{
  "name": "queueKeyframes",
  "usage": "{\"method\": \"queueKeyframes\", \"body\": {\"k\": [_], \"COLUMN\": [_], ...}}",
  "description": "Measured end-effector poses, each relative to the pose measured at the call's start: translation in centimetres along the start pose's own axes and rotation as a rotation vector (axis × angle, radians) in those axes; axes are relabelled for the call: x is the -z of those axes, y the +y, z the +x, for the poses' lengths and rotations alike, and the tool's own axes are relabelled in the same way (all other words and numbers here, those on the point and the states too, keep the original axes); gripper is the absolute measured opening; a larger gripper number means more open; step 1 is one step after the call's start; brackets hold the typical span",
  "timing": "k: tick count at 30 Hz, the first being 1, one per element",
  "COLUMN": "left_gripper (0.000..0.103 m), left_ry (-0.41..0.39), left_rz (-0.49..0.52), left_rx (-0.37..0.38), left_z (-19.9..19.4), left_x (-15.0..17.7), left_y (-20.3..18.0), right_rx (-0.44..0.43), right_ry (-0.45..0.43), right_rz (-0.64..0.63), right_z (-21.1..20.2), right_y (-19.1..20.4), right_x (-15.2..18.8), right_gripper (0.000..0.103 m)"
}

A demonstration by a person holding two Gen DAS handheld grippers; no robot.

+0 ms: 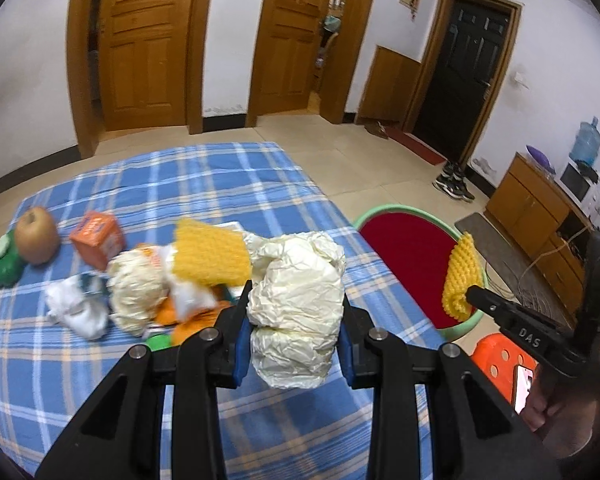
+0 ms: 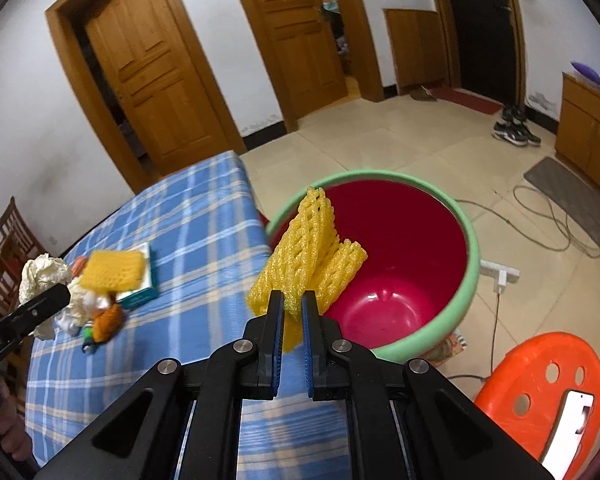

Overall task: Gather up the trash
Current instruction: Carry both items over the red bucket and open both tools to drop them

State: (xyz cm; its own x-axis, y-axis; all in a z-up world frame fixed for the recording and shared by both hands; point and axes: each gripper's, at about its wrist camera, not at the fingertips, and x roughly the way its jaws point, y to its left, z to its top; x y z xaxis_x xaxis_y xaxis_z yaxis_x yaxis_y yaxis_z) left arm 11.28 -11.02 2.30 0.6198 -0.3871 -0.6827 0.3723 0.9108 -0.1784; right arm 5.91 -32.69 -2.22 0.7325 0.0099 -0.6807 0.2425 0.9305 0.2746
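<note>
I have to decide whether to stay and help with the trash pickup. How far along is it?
Early on. The red bin looks empty inside, so nothing seems binned yet. In hand: the right gripper holds a yellow foam net over the bin's rim, and the left gripper clamps a crumpled paper wad above the table. Left: another foam net, more crumpled paper and wrappers.

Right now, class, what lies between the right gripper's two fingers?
A yellow foam fruit net, pinched in the right gripper over the rim of the red bin. The right wrist view shows it best.
</note>
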Motion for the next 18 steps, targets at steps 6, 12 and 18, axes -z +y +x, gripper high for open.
{"method": "queueKeyframes", "body": {"k": [6,12,18], "left_gripper": [0.035,0.035,0.035], "left_ry": [0.035,0.066,0.088], "left_rz": [0.053,0.088,0.138], "left_rx": [0.025,0.049,0.077], "left_z": [2.8,5.3,7.2], "left_x": [-0.7,-1.2,-1.5], "left_y": [-2.6,-4.5,-6.7], "right_rx": [0.018,0.035,0.024], "right_ry": [0.022,0.034,0.003], "right_rz": [0.051,0.089,0.117], "right_z": [1.5,2.3,1.7], "right_y": [-2.7,-4.1,-5.3], "right_x": [-0.2,-0.2,-0.5], "right_gripper": [0.012,0.023,0.023]}}
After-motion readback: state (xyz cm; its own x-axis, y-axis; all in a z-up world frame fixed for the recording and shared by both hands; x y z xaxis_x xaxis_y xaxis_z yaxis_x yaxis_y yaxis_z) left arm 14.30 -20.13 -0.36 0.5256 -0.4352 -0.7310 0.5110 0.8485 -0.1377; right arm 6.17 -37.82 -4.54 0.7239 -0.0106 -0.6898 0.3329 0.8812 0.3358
